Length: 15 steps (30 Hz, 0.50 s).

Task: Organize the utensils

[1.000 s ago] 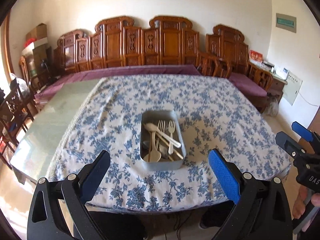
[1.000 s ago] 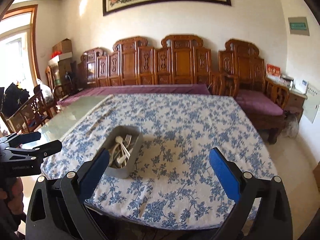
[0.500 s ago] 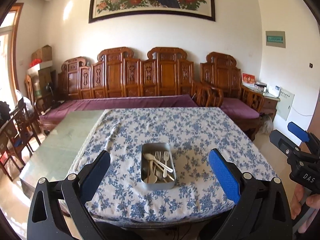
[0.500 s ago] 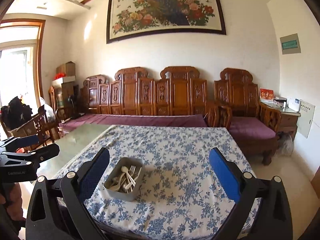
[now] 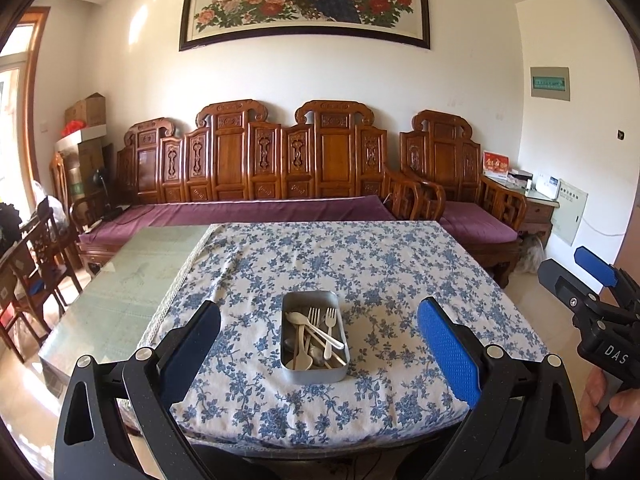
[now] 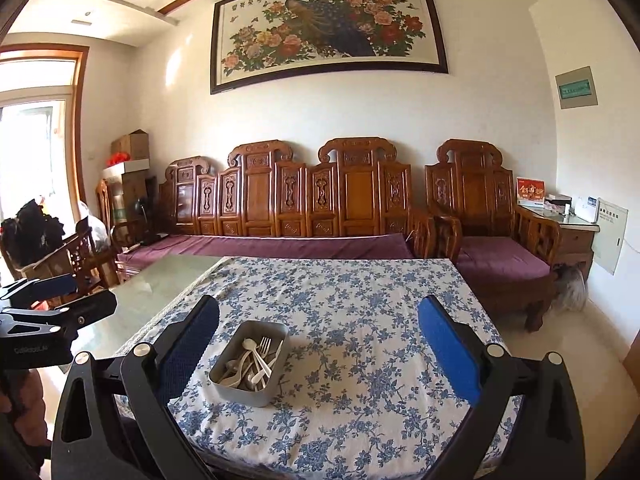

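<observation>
A grey metal tin (image 5: 314, 371) sits on the blue floral tablecloth near the table's front edge; it also shows in the right wrist view (image 6: 242, 391). It holds pale forks (image 5: 329, 317) and spoons (image 5: 295, 317), piled loosely together (image 6: 256, 362). My left gripper (image 5: 318, 342) is open and empty, held back from the table with the tin between its fingers in view. My right gripper (image 6: 318, 344) is open and empty, also back from the table, with the tin left of centre. Each gripper appears at the edge of the other's view.
The floral cloth (image 5: 360, 264) covers the right part of a glass-topped table (image 5: 132, 276). A carved wooden bench with purple cushions (image 5: 256, 210) stands behind it, an armchair (image 6: 492, 256) at the right, wooden chairs (image 5: 36, 256) at the left.
Both grippers have pulled back from the table and tilted up, so the tin looks smaller and farther and the wall painting has come into view. Both stay open and empty.
</observation>
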Tool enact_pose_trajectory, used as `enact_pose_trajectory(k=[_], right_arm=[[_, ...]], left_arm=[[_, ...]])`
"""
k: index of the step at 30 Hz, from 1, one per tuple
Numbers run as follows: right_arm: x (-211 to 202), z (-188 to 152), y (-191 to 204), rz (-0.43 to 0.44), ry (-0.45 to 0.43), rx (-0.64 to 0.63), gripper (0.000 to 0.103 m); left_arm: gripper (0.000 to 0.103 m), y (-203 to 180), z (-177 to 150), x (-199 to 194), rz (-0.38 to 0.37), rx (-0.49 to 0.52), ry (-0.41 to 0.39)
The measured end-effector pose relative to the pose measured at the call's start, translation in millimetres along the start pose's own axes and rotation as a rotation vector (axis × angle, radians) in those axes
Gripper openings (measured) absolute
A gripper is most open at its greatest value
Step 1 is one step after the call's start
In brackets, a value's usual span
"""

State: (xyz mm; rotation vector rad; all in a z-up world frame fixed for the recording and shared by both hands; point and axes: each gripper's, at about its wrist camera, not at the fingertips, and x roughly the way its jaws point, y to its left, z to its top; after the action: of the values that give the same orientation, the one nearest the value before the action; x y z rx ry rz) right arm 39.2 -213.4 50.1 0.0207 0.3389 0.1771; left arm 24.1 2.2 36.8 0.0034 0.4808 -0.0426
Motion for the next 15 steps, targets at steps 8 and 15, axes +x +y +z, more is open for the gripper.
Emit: enact_pose_trajectory(k=[8,15], right_arm=[[1.5,0.5,-2.2,-0.004,0.0,0.006,0.1],[1.8,0.3,-2.9,-0.004,0.0,0.004,0.1]], left_arm=[[0.095,-0.1,0.1,0.4,0.001,0.001,-0.001],[0.095,-0.1,-0.2,1.0,0.001,0.002,0.0]])
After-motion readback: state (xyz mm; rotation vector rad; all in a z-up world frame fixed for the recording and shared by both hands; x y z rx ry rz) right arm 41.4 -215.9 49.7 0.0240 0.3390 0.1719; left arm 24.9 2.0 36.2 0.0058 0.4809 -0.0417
